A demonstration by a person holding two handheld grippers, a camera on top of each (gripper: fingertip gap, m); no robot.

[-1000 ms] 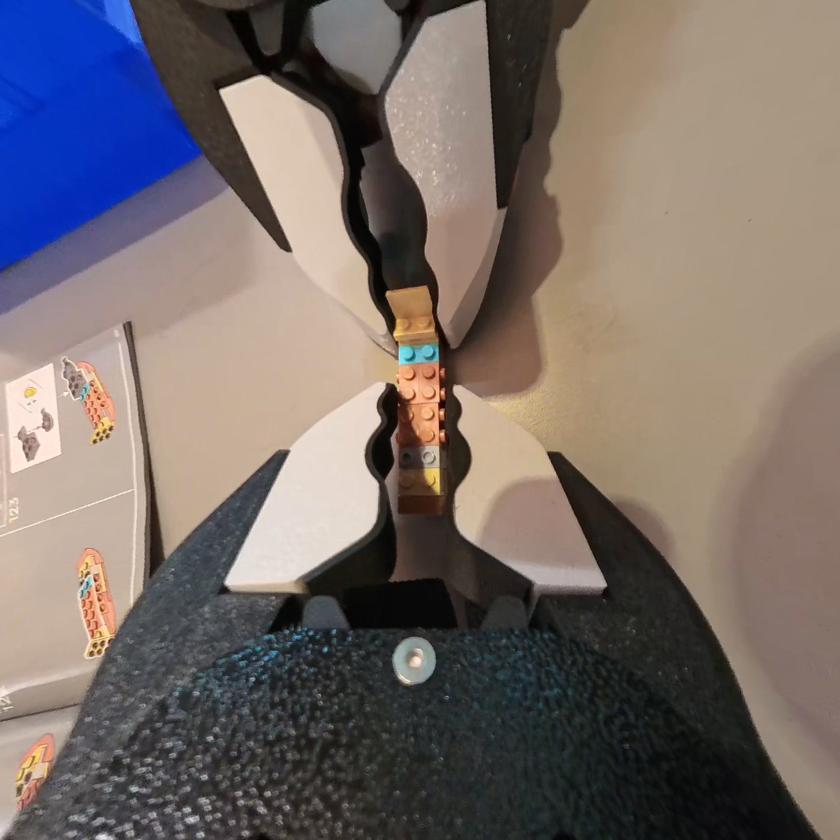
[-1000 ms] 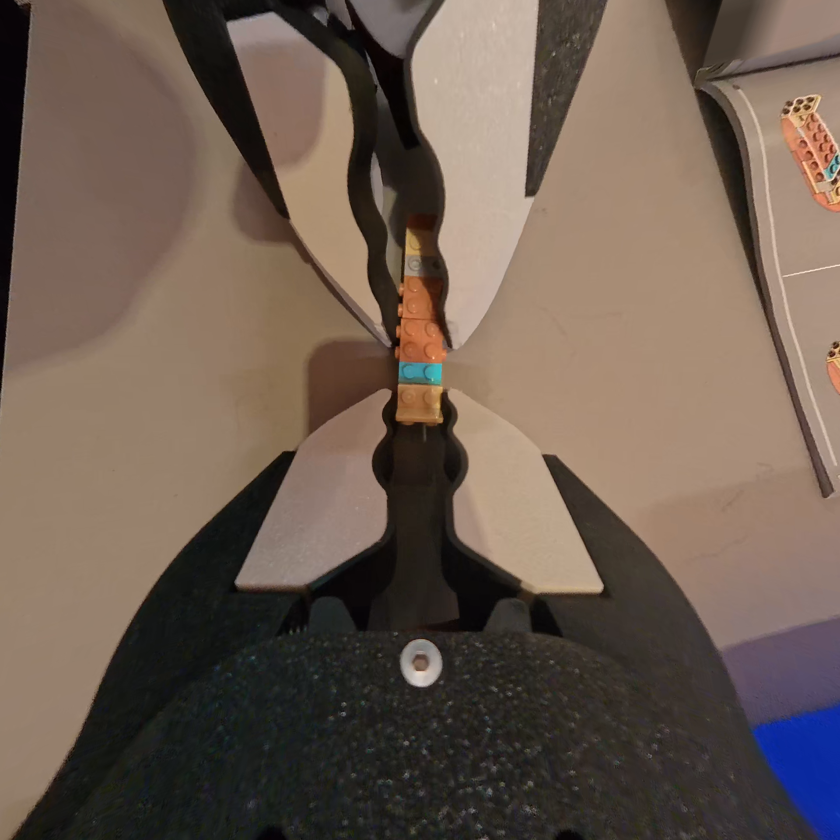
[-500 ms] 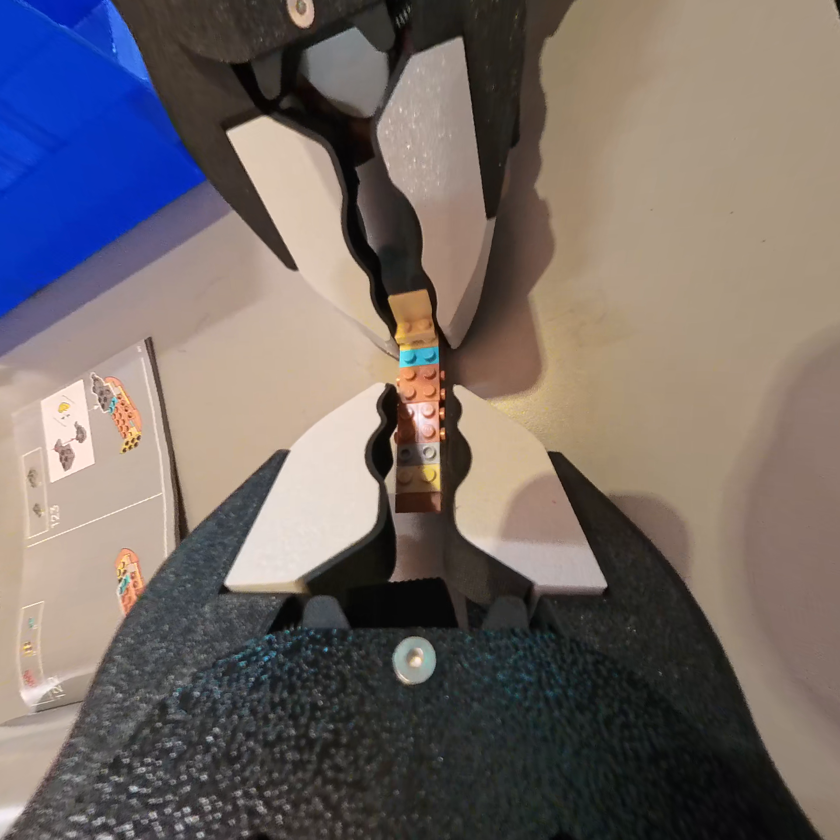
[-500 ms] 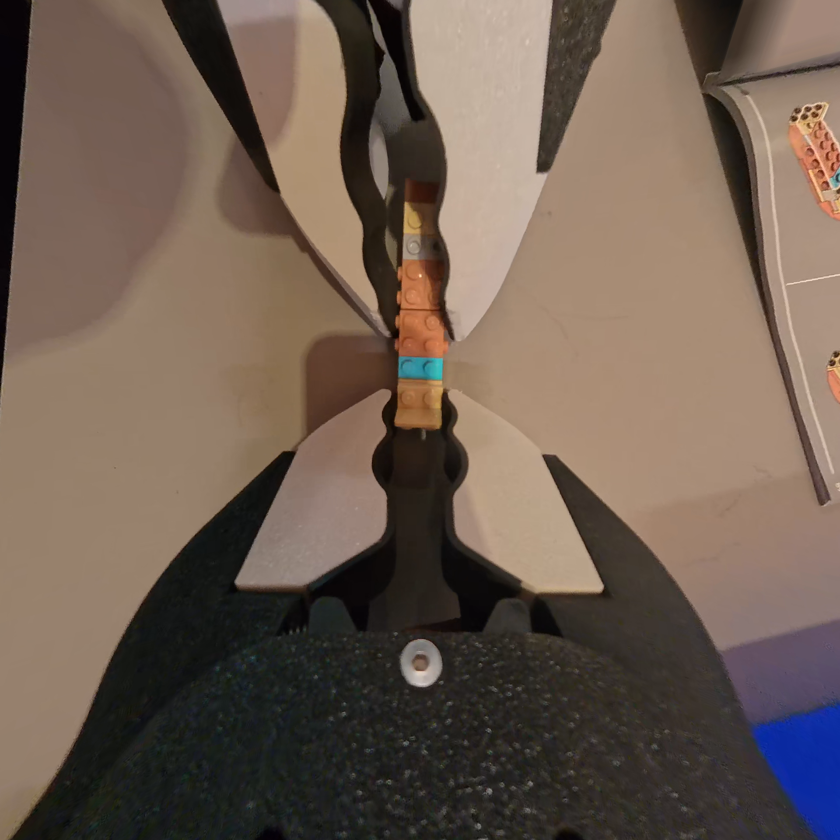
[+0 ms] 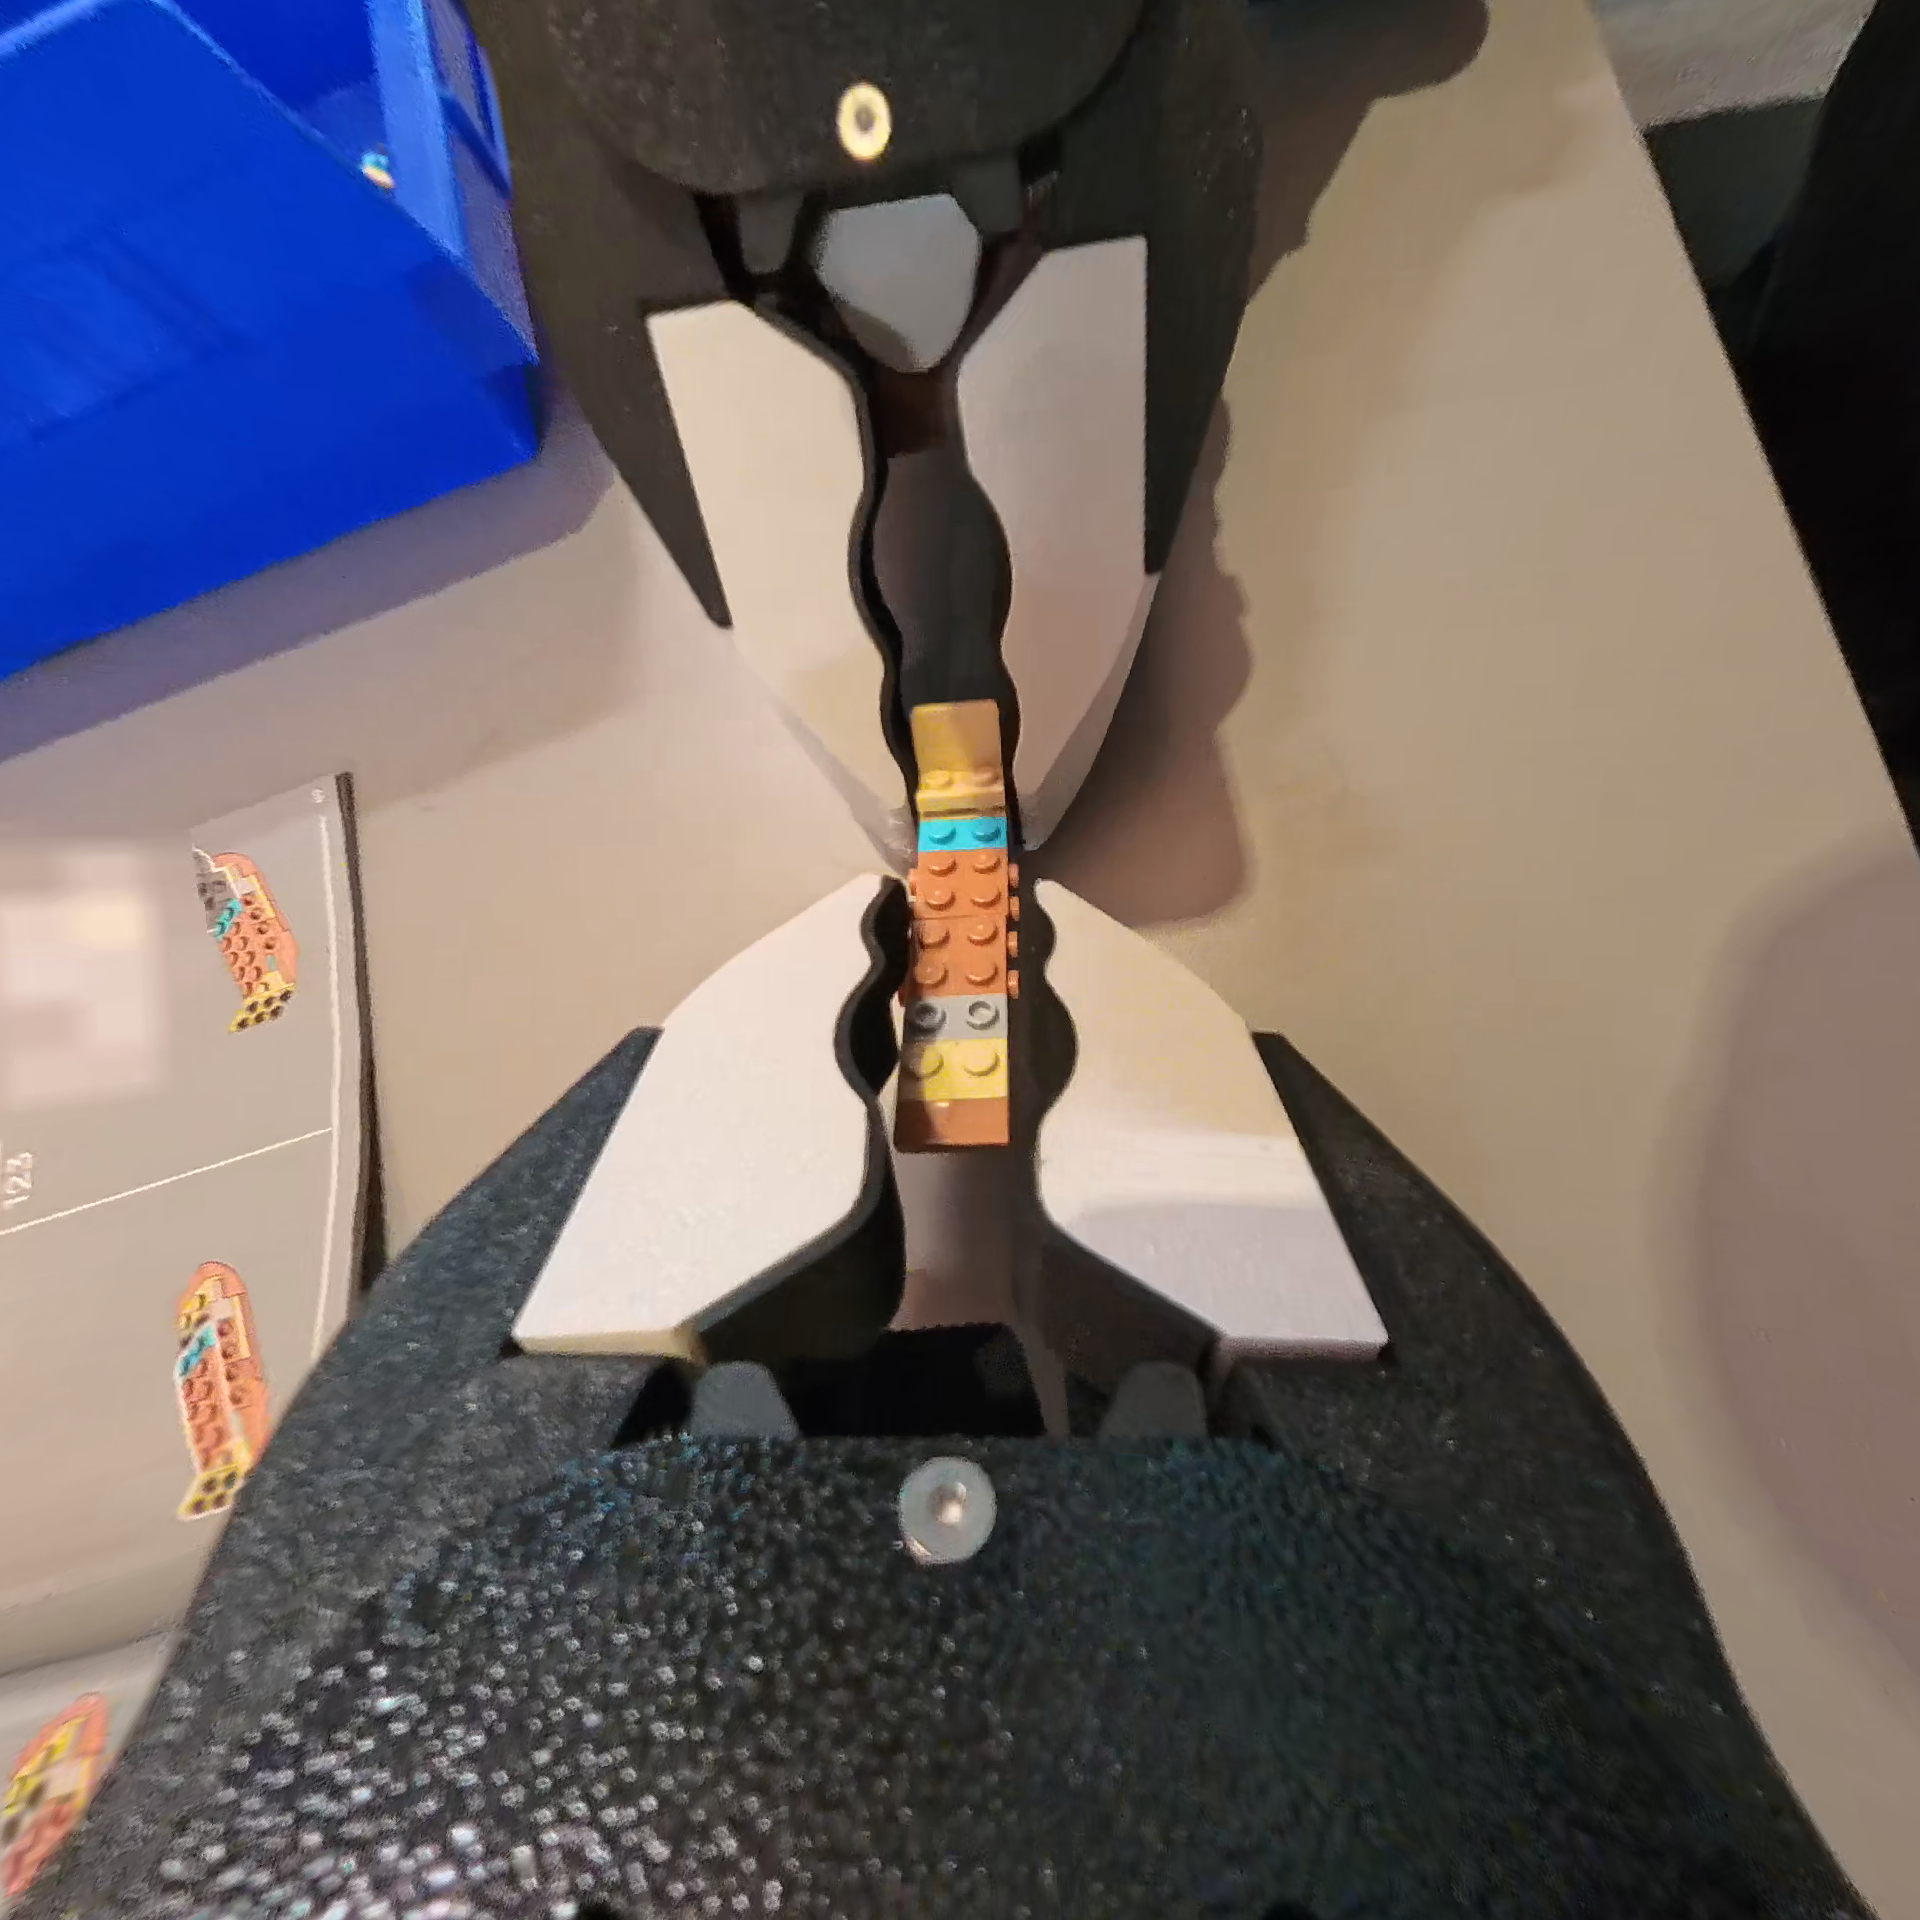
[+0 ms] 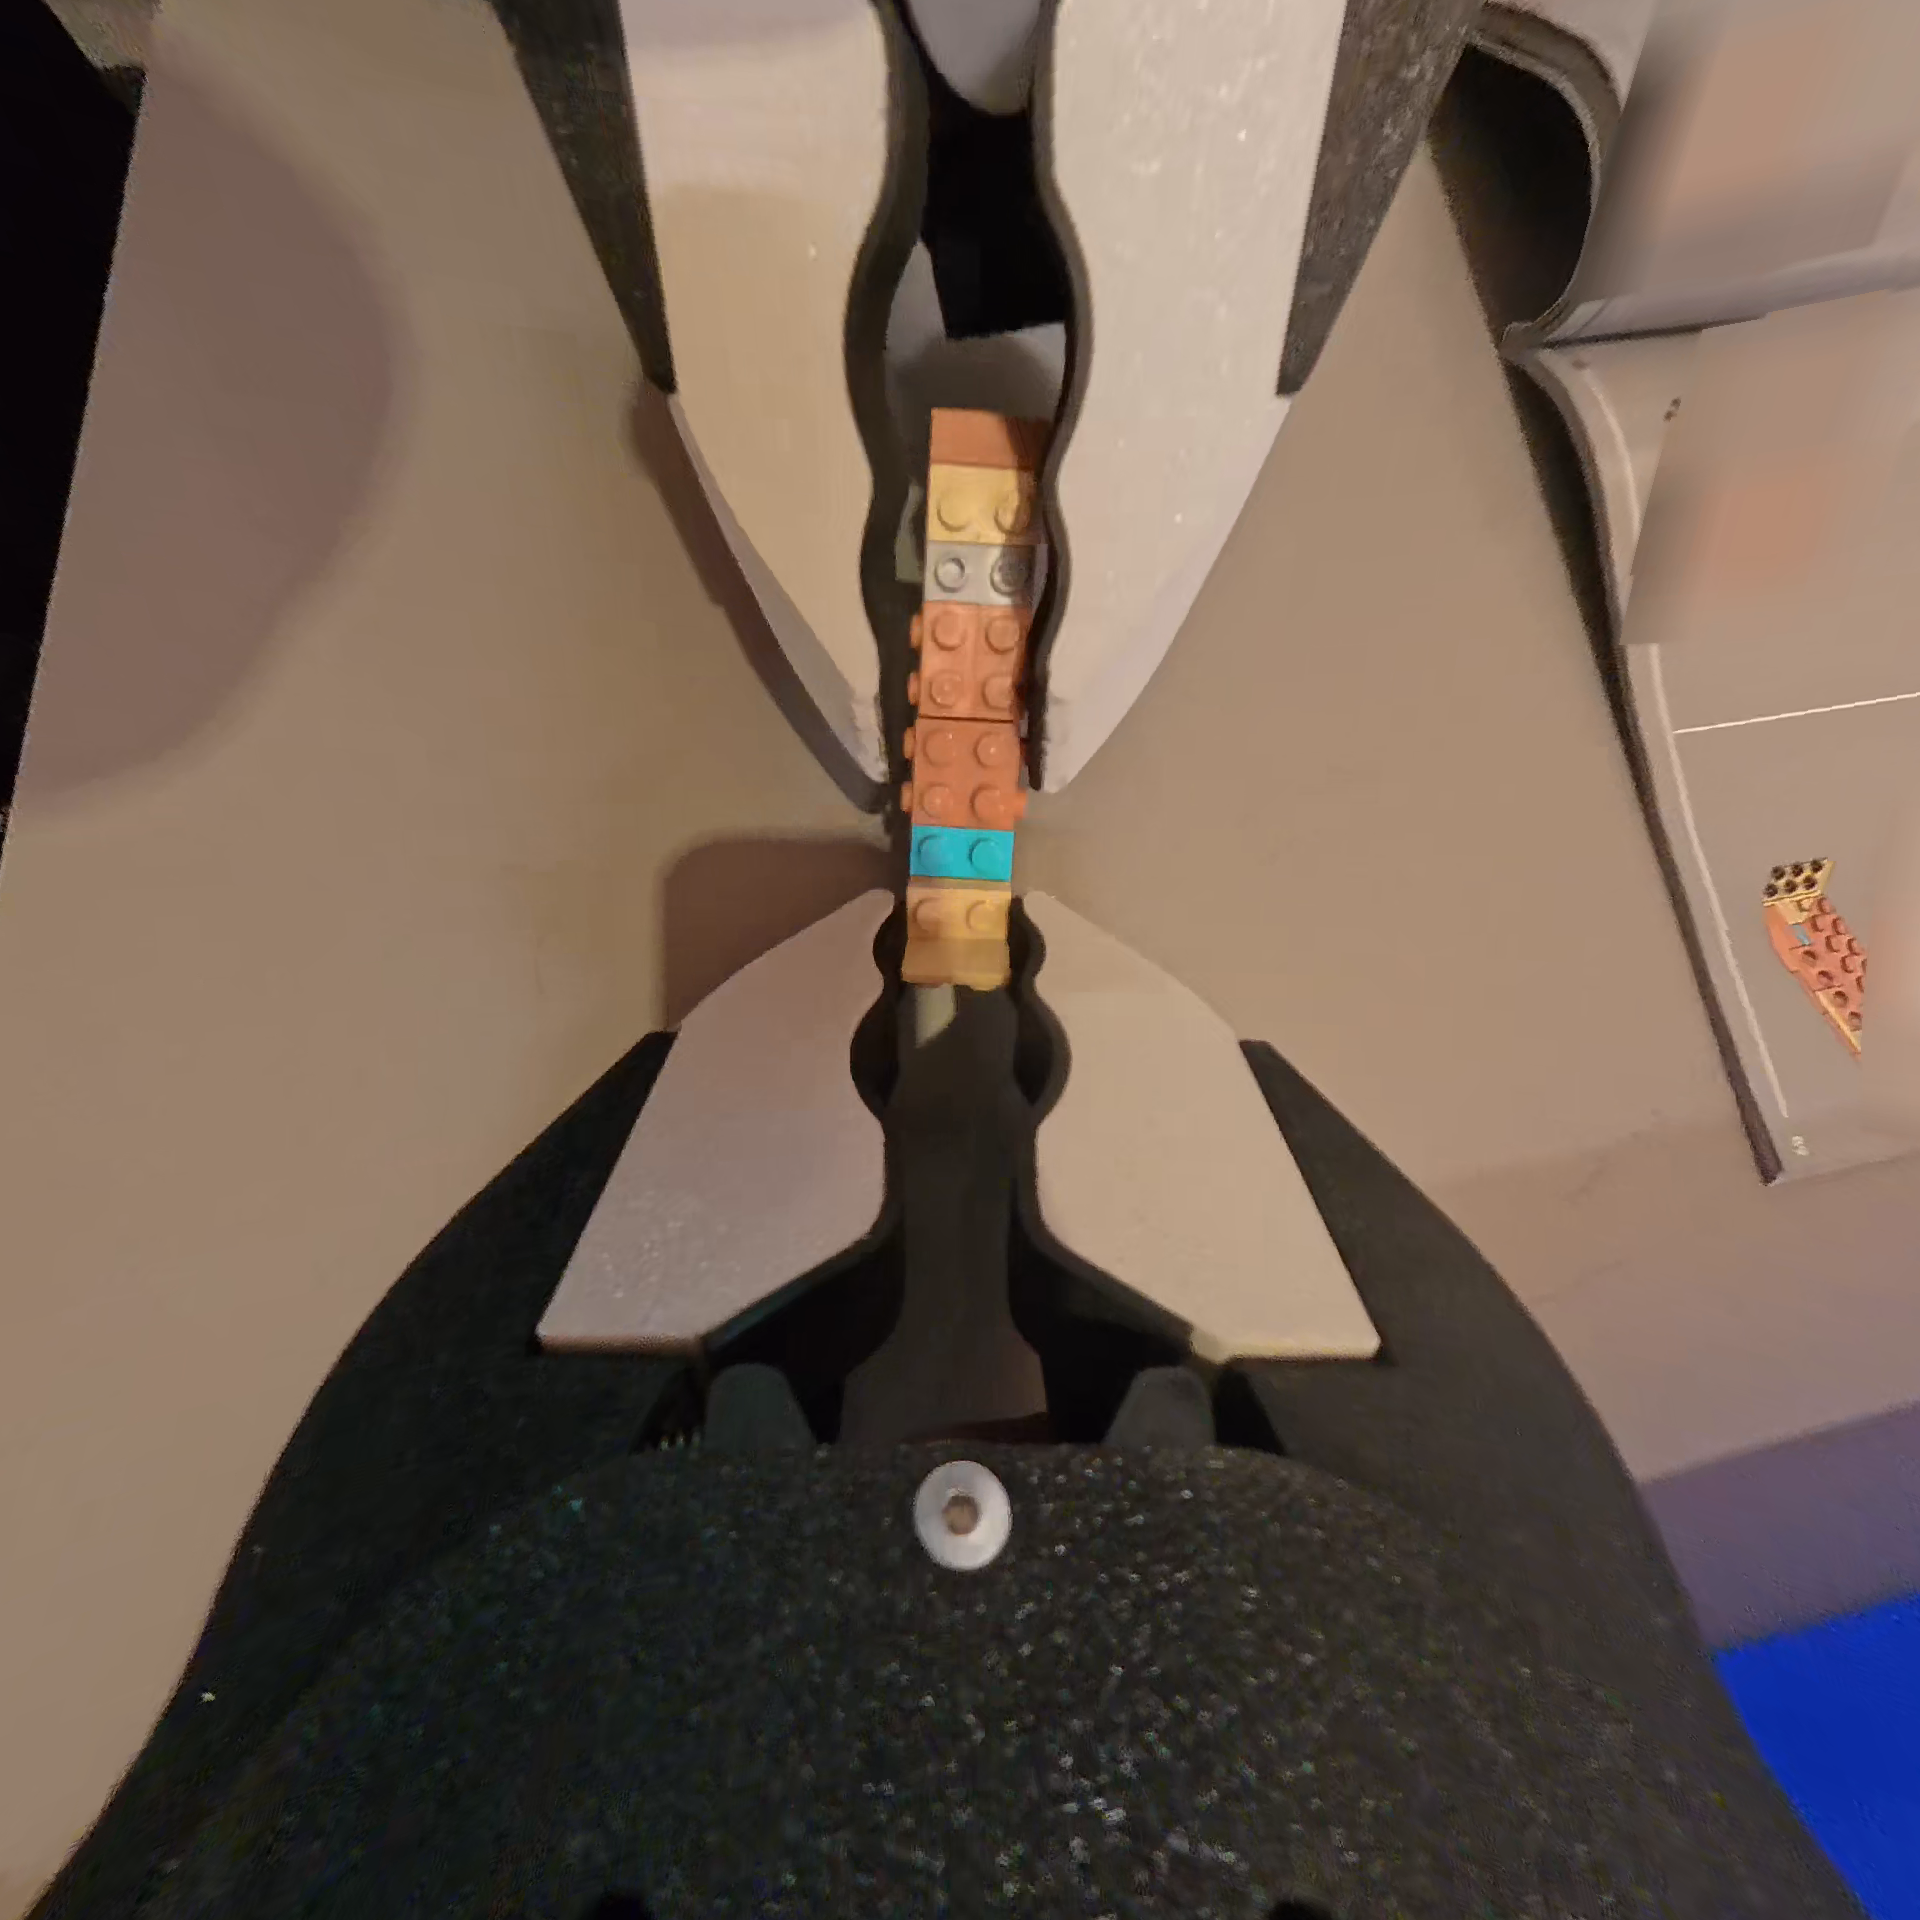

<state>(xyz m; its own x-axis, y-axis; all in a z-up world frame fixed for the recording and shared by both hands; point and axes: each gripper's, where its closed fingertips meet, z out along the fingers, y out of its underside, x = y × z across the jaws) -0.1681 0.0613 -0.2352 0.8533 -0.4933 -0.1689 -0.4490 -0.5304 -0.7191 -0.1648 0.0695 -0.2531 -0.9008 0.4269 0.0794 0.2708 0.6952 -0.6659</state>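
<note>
A narrow brick assembly of brown, tan, grey, orange and teal bricks hangs above the beige table, held from both ends. My left gripper is shut on its brown, tan and orange end, with the pads pressing on its sides. My right gripper is shut on the tan end of the same assembly. The two grippers face each other tip to tip. The right gripper also shows at the top of the left wrist view, and the left gripper at the top of the right wrist view.
A blue bin stands at the upper left of the left wrist view. An open grey instruction booklet lies below it on the table. The booklet and a corner of the bin also show on the right of the right wrist view. The tips of both grippers are at nearly the same place.
Both grippers keep their hold on the assembly. In the left wrist view more of the right gripper's body has come into sight, and the bin and booklet have shifted to the right.
</note>
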